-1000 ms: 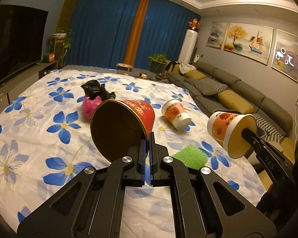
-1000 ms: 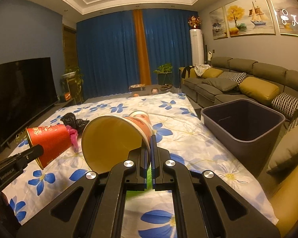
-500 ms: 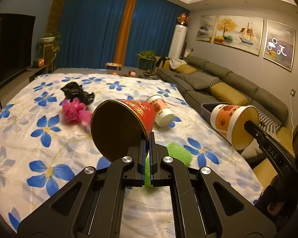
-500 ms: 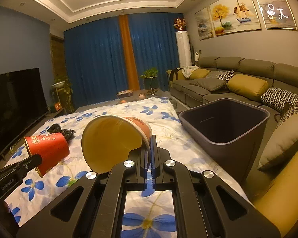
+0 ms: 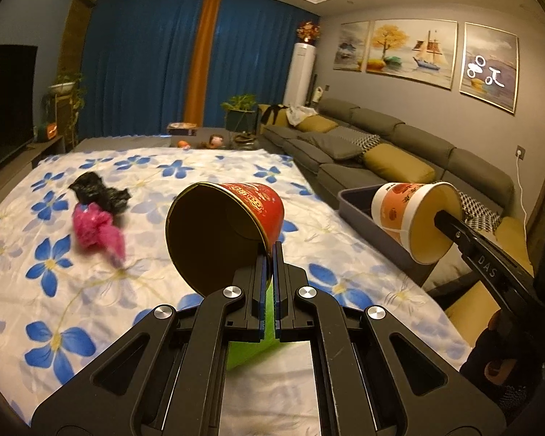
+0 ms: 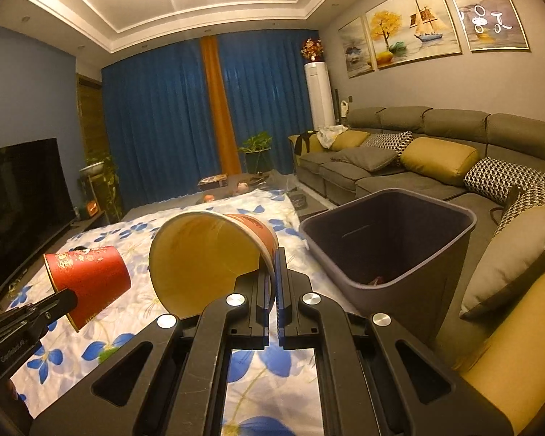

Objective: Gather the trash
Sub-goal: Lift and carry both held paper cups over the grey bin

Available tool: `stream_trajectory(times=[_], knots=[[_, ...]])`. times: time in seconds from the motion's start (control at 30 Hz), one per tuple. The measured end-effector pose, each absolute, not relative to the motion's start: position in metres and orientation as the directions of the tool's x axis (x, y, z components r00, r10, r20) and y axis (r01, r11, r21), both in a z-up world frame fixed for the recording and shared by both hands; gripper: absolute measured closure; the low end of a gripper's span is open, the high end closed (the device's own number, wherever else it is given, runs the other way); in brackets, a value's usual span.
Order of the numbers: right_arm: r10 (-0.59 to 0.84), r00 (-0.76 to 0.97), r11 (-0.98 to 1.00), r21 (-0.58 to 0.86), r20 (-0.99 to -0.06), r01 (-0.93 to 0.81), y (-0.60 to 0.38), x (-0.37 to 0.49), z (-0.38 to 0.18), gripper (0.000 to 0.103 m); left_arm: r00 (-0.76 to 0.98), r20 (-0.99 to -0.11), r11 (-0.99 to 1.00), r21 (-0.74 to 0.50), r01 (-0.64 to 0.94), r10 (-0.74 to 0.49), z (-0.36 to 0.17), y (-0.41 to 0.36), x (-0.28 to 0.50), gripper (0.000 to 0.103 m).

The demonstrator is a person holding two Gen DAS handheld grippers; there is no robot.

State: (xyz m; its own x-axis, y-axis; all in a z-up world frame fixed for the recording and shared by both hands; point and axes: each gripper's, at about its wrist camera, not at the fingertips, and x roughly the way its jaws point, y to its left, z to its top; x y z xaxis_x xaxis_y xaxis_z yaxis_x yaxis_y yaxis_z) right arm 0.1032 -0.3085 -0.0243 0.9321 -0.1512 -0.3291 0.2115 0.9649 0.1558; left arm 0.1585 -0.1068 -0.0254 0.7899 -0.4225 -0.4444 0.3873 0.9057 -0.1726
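My left gripper (image 5: 271, 254) is shut on the rim of a red paper cup (image 5: 229, 229), held above the flowered tablecloth (image 5: 54, 290) with its mouth toward the camera. My right gripper (image 6: 275, 259) is shut on the rim of an orange-and-white paper cup (image 6: 207, 254). That cup (image 5: 410, 218) also shows at the right of the left wrist view, in front of the grey trash bin (image 5: 367, 214). In the right wrist view the bin (image 6: 392, 239) stands open just right of the cup. The red cup (image 6: 87, 279) hangs at lower left there.
A pink crumpled wad (image 5: 94, 232) and a black crumpled bag (image 5: 98, 190) lie on the cloth at left. A green item (image 5: 250, 341) lies under the left gripper. A grey sofa (image 6: 436, 160) with cushions runs behind the bin. A television (image 6: 18, 196) stands at left.
Both grippers carried their cups to the right toward the bin, which now looms larger in the right wrist view. The white cup on the table has dropped out of the left wrist view.
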Motion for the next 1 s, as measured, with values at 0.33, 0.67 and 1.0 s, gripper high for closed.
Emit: stream_trajectory(times=[0.33,0.67,1.0], knots=[[-0.219,0.925,0.951,0.145,-0.311,0.274,-0.344,0.114,-0.014,0.099,0.756,-0.437,0.869,-0.153,0.471,-0.487,-0.019,-0.156,0.179,0.101],[-0.303,0.905,0.929,0.117,-0.300,0.350,-0.383,0.127,-0.011,0.099,0.702,-0.438,0.813,-0.133,0.567,-0.561,-0.014,-0.217,0.202,0.101],[-0.371,0.871,0.895,0.126,-0.322,0.428,-0.432,0.136,-0.016,0.099,0.622,-0.455,0.742,-0.143,0.655,-0.637,-0.014,-0.289,0.229,0.101]])
